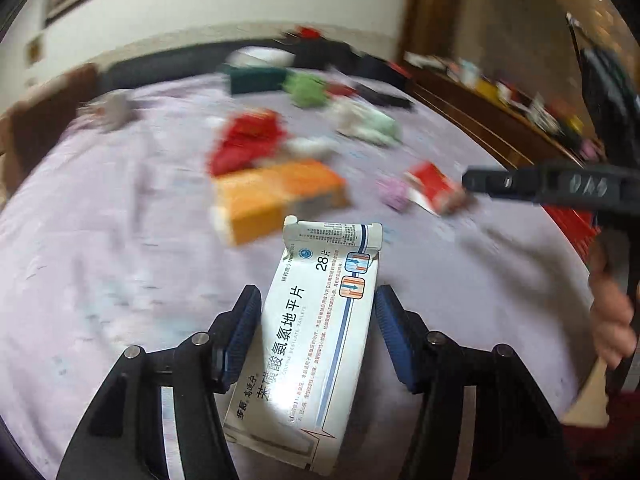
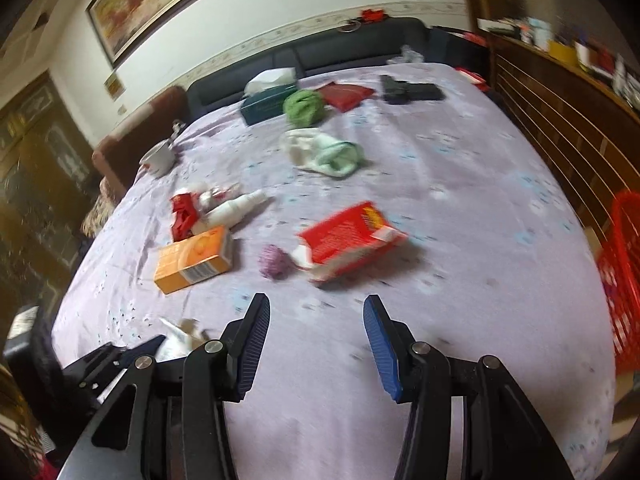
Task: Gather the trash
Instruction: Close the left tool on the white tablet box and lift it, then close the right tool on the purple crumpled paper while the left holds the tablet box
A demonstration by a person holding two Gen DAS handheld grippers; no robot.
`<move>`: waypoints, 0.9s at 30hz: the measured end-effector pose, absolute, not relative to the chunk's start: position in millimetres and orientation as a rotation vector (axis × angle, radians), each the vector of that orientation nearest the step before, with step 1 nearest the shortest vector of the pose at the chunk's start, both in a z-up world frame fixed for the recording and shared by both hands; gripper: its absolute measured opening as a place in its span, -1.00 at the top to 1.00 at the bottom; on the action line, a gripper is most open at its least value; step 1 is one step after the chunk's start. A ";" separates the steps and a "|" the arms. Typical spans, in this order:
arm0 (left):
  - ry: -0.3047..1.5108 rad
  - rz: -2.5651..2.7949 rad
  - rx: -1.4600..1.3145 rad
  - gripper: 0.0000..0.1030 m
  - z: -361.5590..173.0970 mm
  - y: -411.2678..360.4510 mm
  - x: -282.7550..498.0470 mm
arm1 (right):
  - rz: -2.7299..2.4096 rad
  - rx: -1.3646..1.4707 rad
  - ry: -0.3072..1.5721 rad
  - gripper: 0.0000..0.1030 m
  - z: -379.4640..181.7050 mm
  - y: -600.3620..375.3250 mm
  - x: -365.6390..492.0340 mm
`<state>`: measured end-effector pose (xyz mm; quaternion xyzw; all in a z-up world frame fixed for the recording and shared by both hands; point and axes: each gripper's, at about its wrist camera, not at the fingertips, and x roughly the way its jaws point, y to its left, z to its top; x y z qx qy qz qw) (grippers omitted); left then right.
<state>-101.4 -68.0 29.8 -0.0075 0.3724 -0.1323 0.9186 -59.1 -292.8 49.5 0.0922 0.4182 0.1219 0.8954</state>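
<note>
My left gripper [image 1: 318,292] is shut on a white medicine box [image 1: 316,332], whose open flap points away from me; both blue pads press its long sides, above the lilac bedsheet [image 1: 100,260]. My right gripper [image 2: 317,301] stands open over bare sheet with nothing between its fingers. Loose trash lies ahead of it: a red carton [image 2: 348,236], a purple crumpled ball [image 2: 274,262], an orange box [image 2: 196,258], a white bottle [image 2: 236,208] and a red wrapper [image 2: 184,212]. In the right wrist view the white box [image 2: 176,340] shows at the lower left.
A red basket [image 2: 624,280] stands off the bed's right edge, beside a wooden slatted shelf [image 2: 560,120]. Further back lie a mint cloth [image 2: 328,152], a green ball [image 2: 304,106], a teal tissue box [image 2: 268,104], a white cup [image 2: 160,156] and black items [image 2: 412,90].
</note>
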 end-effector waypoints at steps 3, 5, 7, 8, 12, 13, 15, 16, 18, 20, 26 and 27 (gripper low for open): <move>0.768 -0.245 -0.061 -0.13 28.6 -55.9 -96.4 | 0.243 0.113 0.859 0.03 42.1 -262.7 -39.4; 0.774 -0.244 -0.080 -0.13 27.4 -52.8 -95.1 | 0.232 0.084 0.876 0.09 33.6 -249.2 -25.4; 0.766 -0.247 -0.074 -0.13 28.5 -52.9 -96.0 | 0.214 0.067 0.889 0.27 25.9 -241.2 -12.3; 0.764 -0.247 -0.068 -0.13 28.3 -54.0 -97.0 | 0.203 0.050 0.895 0.34 21.2 -237.1 -5.9; 0.750 -0.243 -0.043 -0.13 28.8 -59.4 -97.2 | 0.199 0.050 0.926 0.35 7.3 -232.7 7.9; 0.751 -0.242 -0.044 -0.13 28.1 -58.8 -97.1 | 0.215 0.049 0.935 0.46 5.6 -231.2 9.3; 0.757 -0.241 -0.053 -0.13 27.5 -57.2 -96.3 | 0.213 0.019 0.924 0.50 5.7 -226.4 5.6; 0.761 -0.238 -0.059 -0.13 27.3 -56.4 -95.9 | 0.214 0.009 0.916 0.51 6.6 -225.1 1.7; 0.760 -0.234 -0.061 -0.13 27.5 -56.3 -95.3 | 0.232 0.031 0.906 0.51 8.6 -228.1 -8.5; 0.758 -0.227 -0.048 -0.13 28.4 -59.3 -93.5 | 0.223 0.037 0.873 0.51 13.0 -231.3 -22.0; 0.714 -0.199 -0.004 -0.13 36.6 -74.1 -84.5 | 0.174 0.036 0.784 0.51 21.1 -237.2 -62.3; 0.708 -0.194 0.001 -0.13 37.0 -76.1 -84.5 | 0.159 0.038 0.775 0.51 20.0 -237.9 -67.3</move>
